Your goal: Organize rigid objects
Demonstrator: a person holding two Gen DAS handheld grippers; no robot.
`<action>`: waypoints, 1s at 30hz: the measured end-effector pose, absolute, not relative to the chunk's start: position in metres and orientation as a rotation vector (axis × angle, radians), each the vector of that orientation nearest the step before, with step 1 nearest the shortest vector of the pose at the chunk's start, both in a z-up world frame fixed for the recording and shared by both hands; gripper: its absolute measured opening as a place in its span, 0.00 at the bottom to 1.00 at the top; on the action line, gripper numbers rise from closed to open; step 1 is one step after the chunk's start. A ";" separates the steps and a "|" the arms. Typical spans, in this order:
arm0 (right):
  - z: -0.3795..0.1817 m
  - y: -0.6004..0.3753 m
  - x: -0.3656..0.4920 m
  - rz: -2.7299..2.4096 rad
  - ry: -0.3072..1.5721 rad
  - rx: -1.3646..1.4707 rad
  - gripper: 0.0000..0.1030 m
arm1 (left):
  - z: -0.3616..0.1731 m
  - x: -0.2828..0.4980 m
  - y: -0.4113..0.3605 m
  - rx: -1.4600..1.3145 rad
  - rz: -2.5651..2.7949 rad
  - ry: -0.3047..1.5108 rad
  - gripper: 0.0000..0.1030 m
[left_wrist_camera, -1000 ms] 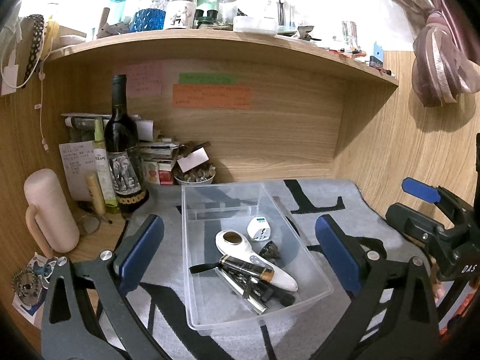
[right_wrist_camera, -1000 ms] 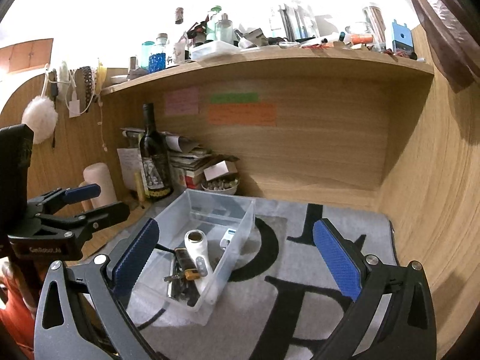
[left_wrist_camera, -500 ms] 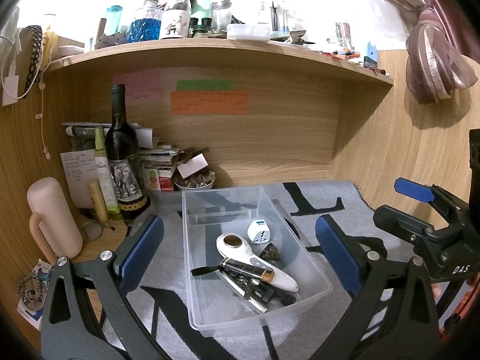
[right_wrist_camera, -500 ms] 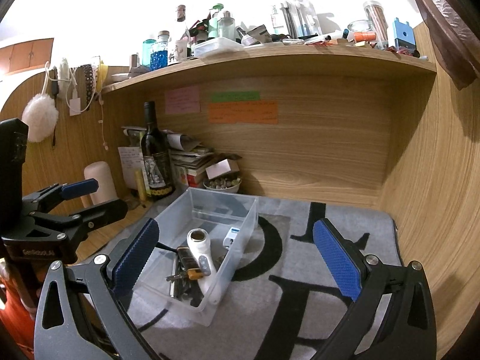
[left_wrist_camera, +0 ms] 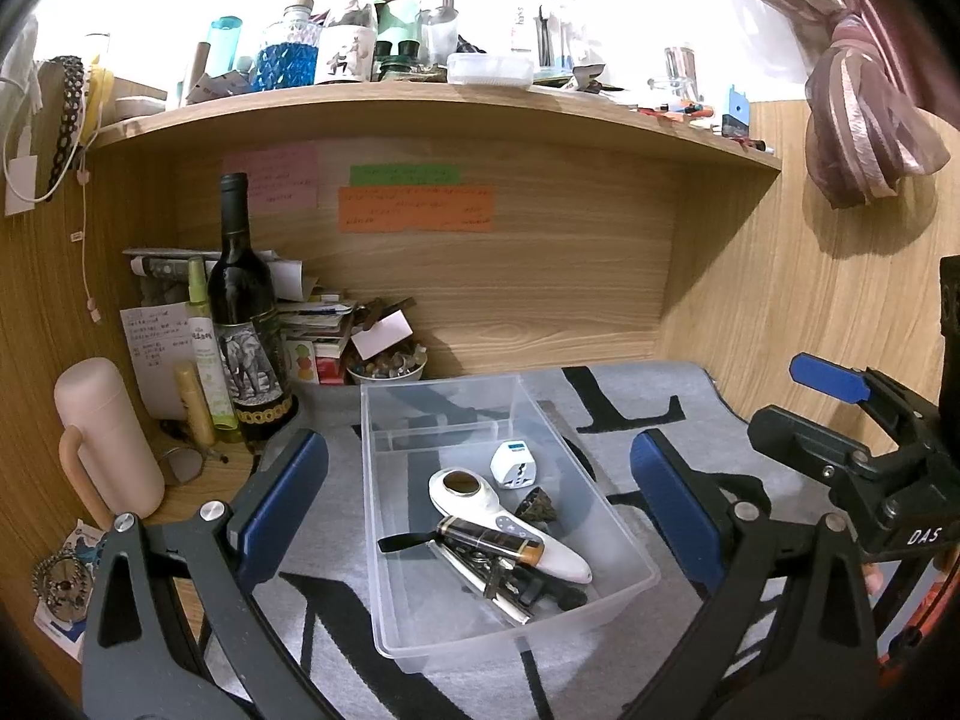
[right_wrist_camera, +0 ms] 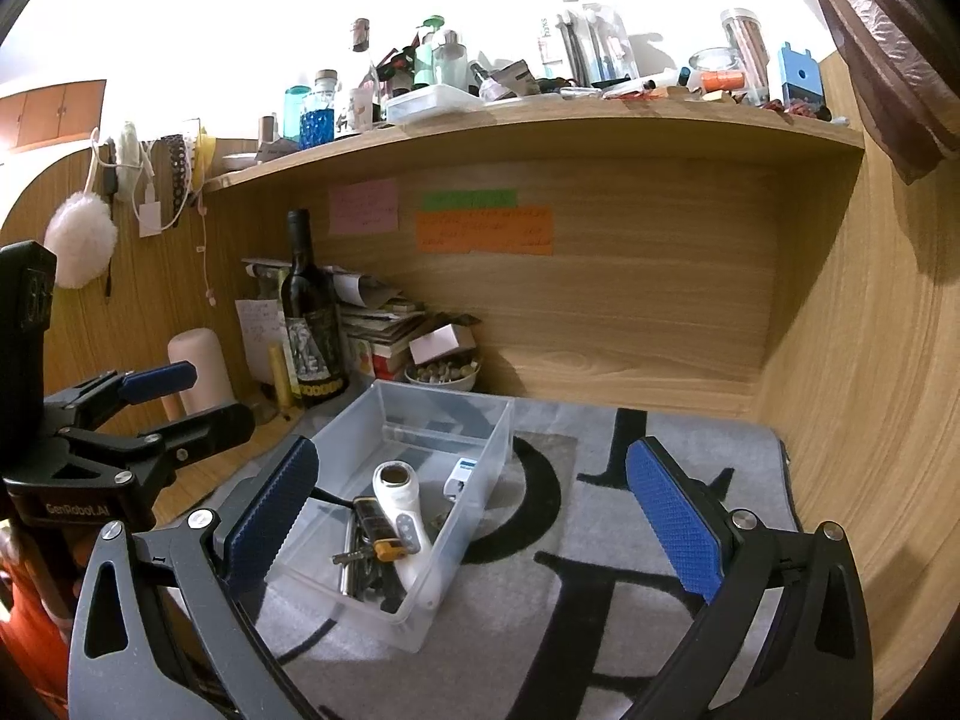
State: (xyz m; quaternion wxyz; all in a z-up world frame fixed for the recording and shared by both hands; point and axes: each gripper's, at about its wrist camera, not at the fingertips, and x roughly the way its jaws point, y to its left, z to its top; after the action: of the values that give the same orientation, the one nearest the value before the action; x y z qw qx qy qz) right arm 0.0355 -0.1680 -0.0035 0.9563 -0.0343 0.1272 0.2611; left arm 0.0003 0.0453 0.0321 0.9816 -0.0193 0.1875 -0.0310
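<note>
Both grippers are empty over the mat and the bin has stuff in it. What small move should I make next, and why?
Probably hold both grippers back and look for loose items. The left gripper and right gripper are open and empty, the clear bin already holds the white handheld device, the plug adapter and keys, and nothing loose shows on the mat.

Glaring overexposed top, dimmer desk below, sharp focus, bowed fisheye edges.

Clear bin (left_wrist_camera: pixel 624 546) on the mat holds white massager (left_wrist_camera: pixel 480 495), adapter (left_wrist_camera: pixel 512 466), keys (right_wrist_camera: pixel 354 555).

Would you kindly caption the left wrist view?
Open left hand-held gripper above a clear bin holding a white adapter and keys.
</note>
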 end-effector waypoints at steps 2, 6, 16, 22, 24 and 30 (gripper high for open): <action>-0.003 -0.169 0.036 0.532 0.258 -0.070 1.00 | 0.032 0.000 0.045 -0.039 -0.062 0.378 0.99; -0.003 -0.168 0.035 0.528 0.256 -0.071 1.00 | 0.032 0.000 0.045 -0.040 -0.063 0.377 0.99; -0.002 -0.171 0.032 0.534 0.248 -0.075 1.00 | 0.033 0.000 0.043 -0.041 -0.066 0.380 0.99; -0.001 -0.171 0.031 0.532 0.245 -0.081 1.00 | 0.034 0.001 0.041 -0.042 -0.067 0.382 0.99; -0.001 -0.172 0.031 0.535 0.245 -0.081 1.00 | 0.033 0.000 0.042 -0.043 -0.066 0.381 1.00; -0.001 -0.172 0.032 0.535 0.247 -0.083 1.00 | 0.032 0.000 0.035 -0.045 -0.070 0.387 1.00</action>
State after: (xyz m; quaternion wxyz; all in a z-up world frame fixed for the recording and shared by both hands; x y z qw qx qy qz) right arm 0.0319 -0.1722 -0.0009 0.9560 -0.0408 0.1219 0.2635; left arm 0.0000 0.0354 0.0322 0.9805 -0.0223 0.1922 -0.0350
